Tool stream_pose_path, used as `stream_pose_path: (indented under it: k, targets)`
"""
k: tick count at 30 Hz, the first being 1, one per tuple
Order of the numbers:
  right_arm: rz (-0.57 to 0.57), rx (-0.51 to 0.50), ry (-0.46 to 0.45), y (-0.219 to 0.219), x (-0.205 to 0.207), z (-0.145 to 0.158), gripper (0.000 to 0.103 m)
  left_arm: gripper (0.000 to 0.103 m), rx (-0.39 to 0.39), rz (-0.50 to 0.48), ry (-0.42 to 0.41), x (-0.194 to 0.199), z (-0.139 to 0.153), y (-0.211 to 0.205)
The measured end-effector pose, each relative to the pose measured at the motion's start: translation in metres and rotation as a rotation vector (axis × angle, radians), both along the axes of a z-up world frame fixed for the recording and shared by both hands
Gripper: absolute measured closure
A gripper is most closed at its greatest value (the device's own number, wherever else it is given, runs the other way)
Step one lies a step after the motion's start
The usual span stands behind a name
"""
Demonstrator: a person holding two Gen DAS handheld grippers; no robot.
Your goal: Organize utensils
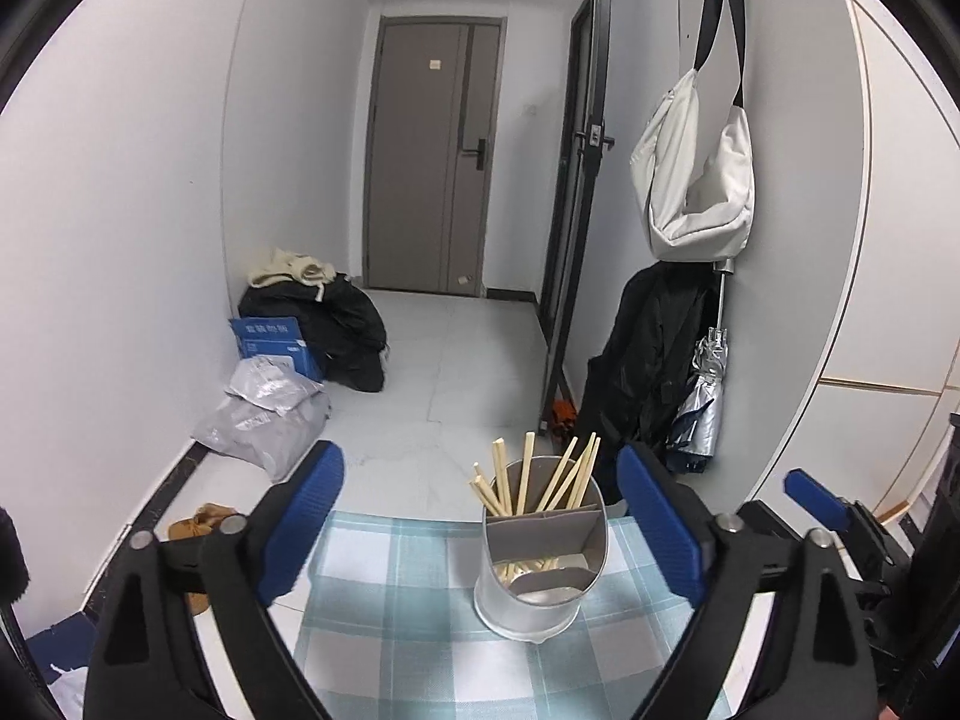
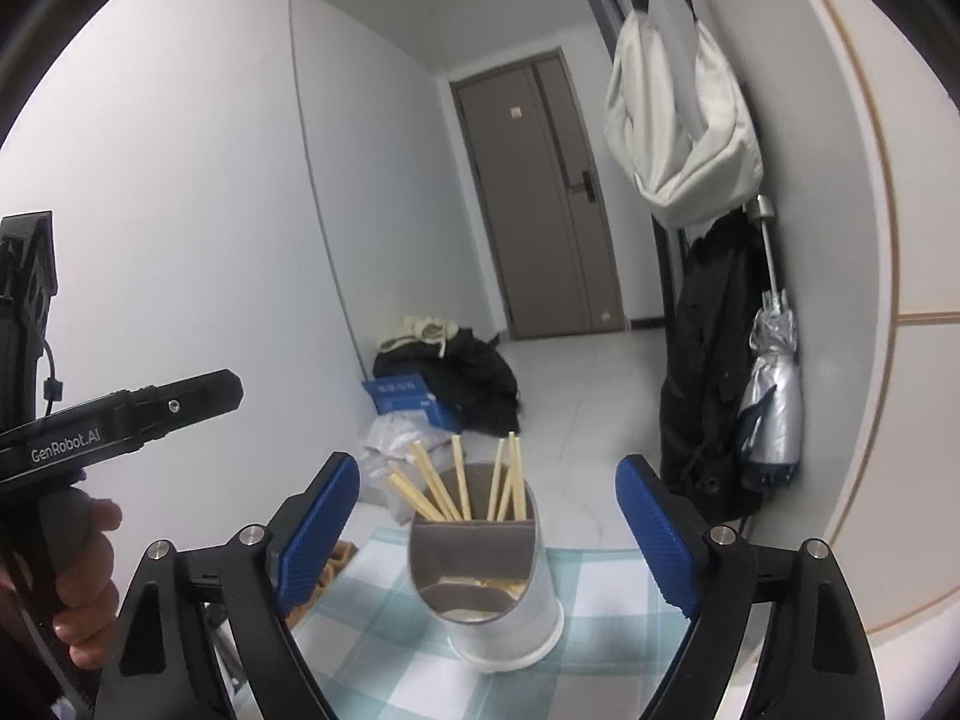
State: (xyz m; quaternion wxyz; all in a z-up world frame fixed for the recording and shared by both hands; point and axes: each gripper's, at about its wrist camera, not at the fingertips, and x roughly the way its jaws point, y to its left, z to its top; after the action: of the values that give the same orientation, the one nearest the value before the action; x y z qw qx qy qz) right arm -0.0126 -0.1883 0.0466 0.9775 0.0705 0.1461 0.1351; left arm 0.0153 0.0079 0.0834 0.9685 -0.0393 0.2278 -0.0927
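Observation:
A silver utensil holder (image 1: 543, 564) (image 2: 486, 582) stands on the blue-and-white checked tablecloth (image 1: 390, 588) (image 2: 600, 612). Its back compartment holds several wooden chopsticks (image 1: 540, 474) (image 2: 462, 480) standing upright and fanned out. A grey divider splits the holder; the front compartment looks empty of upright utensils. My left gripper (image 1: 480, 522) is open, its blue pads wide apart, with the holder seen just beyond and between them, untouched. My right gripper (image 2: 489, 534) is open too, with nothing between its fingers, and the holder sits a little ahead of it.
The table's far edge lies just behind the holder. On the floor beyond are a blue box (image 1: 273, 345), grey parcels (image 1: 264, 414) and dark clothes (image 1: 342, 324). A white bag (image 1: 696, 180), black coat (image 1: 648, 372) and silver umbrella (image 2: 774, 384) hang on the right wall. A hand holding the left gripper (image 2: 84, 564) shows at left.

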Motion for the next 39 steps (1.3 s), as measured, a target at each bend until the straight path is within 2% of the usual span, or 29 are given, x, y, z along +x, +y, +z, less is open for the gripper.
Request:
stream_pose_path:
  k: [6, 11, 18, 22, 39]
  targets:
    - [-0.026, -0.011, -0.055, -0.001, -0.028, -0.003, 0.0, 0.008, 0.004, 0.049, -0.024, -0.019, -0.012, 0.002]
    - [-0.041, -0.041, -0.087, -0.001, -0.047, -0.009, 0.0, 0.007, 0.018, 0.064, -0.053, -0.036, -0.02, -0.001]
    - [-0.056, -0.036, -0.077, -0.003, -0.059, -0.022, 0.0, 0.007, 0.029, 0.063, -0.05, -0.048, -0.029, -0.005]
    - [-0.081, -0.05, -0.073, -0.006, -0.06, -0.025, 0.0, 0.007, 0.004, 0.067, -0.028, -0.049, -0.03, -0.006]
    - [-0.096, -0.035, -0.08, -0.009, -0.066, -0.028, 0.0, 0.007, 0.02, 0.07, -0.023, -0.055, -0.035, -0.009]
